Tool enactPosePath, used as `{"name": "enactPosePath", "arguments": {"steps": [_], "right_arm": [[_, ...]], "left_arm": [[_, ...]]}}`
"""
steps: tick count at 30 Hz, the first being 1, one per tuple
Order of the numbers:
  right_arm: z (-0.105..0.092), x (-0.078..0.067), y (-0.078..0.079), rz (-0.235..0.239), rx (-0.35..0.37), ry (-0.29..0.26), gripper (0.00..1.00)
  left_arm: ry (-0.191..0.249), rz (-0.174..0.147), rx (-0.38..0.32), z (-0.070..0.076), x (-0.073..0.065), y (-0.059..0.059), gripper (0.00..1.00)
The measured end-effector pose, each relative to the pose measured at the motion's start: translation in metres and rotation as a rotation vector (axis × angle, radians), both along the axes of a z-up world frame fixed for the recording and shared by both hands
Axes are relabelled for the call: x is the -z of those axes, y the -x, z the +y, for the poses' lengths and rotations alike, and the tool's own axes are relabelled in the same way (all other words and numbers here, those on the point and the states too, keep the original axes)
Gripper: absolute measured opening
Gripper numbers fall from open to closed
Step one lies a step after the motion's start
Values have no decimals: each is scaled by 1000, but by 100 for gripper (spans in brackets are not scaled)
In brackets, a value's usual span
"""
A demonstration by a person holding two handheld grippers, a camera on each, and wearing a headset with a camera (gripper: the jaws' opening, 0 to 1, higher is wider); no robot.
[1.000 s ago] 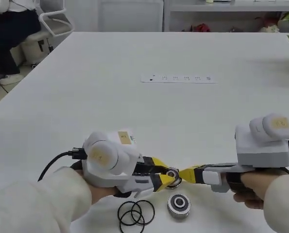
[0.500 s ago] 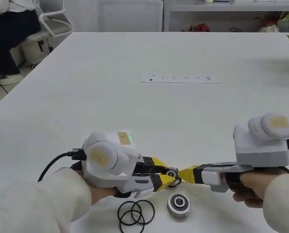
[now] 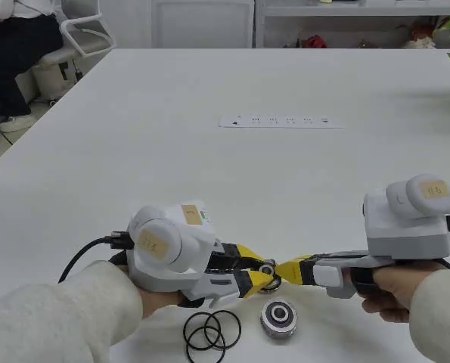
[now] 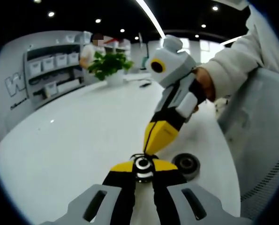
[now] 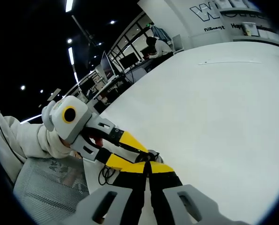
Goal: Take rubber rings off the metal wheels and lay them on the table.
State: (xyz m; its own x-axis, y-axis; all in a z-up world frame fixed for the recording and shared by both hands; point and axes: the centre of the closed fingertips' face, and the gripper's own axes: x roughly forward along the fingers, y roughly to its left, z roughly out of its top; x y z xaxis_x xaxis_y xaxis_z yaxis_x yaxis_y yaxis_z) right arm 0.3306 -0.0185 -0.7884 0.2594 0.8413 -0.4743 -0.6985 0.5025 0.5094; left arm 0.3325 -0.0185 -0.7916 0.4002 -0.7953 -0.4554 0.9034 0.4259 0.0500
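A wide white desk (image 3: 209, 166) seen from above, with a person's two sleeved arms reaching in from the near edge, each hand holding a gripper.

The left gripper (image 3: 261, 269) lies low over the desk close to the near edge. Its yellow-tipped fingers (image 4: 123, 168) are closed around a small metal wheel (image 4: 143, 164), holding it just above the surface. In the left gripper view the wheel sits squarely between the two tips, its shiny hub facing the camera.

The right gripper (image 3: 281, 271) comes in from the opposite side and meets the left one tip to tip. Its fingers (image 4: 160, 133) are pressed together into a narrow point that touches the rim of the held wheel. A thin dark line runs along that rim, but whether the fingers have pinched a rubber ring there is too small to tell.

A second wheel (image 3: 278, 317) lies flat on the desk just nearer the near edge than the two sets of fingertips, apart from both. Beside it, toward the left, three black rubber rings (image 3: 212, 330) lie overlapping in a loose cluster on the desk.

Farther back, around the middle of the desk, a flat white power strip (image 3: 281, 121) lies crosswise. A green plant (image 4: 109, 65) stands at the far right edge, and an office chair (image 3: 85, 34) stands beyond the far left corner.
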Motion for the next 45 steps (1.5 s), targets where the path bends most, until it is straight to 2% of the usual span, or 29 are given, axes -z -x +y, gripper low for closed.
{"name": "enactPosePath", "arguments": {"steps": [7, 10, 16, 21, 25, 28, 33, 36, 40, 45], "right_arm": [[3, -3, 2, 2, -17, -23, 0], [3, -2, 2, -17, -21, -3, 0], [-1, 2, 2, -5, -14, 5, 0], [0, 1, 2, -6, -15, 9, 0], [-1, 0, 2, -7, -11, 8, 0], [-2, 0, -1, -6, -7, 5, 0], [-2, -1, -1, -8, -7, 2, 0], [-2, -3, -2, -11, -7, 1, 0], [-1, -5, -2, -14, -7, -6, 0], [1, -9, -2, -20, -11, -16, 0]], "left_arm": [[1, 0, -1, 0, 0, 0, 14], [3, 0, -2, 0, 0, 0, 14], [5, 0, -4, 0, 0, 0, 14], [17, 28, -27, 0, -1, -1, 14], [-12, 43, -22, 0, -2, 0, 14], [-49, 16, -1, 3, -4, 2, 17], [-43, 29, 5, 7, -15, 4, 26], [-39, 9, 18, 8, -25, 7, 28], [-75, -27, 44, 13, -32, 10, 32], [-73, -53, 53, 18, -48, 12, 36]]}}
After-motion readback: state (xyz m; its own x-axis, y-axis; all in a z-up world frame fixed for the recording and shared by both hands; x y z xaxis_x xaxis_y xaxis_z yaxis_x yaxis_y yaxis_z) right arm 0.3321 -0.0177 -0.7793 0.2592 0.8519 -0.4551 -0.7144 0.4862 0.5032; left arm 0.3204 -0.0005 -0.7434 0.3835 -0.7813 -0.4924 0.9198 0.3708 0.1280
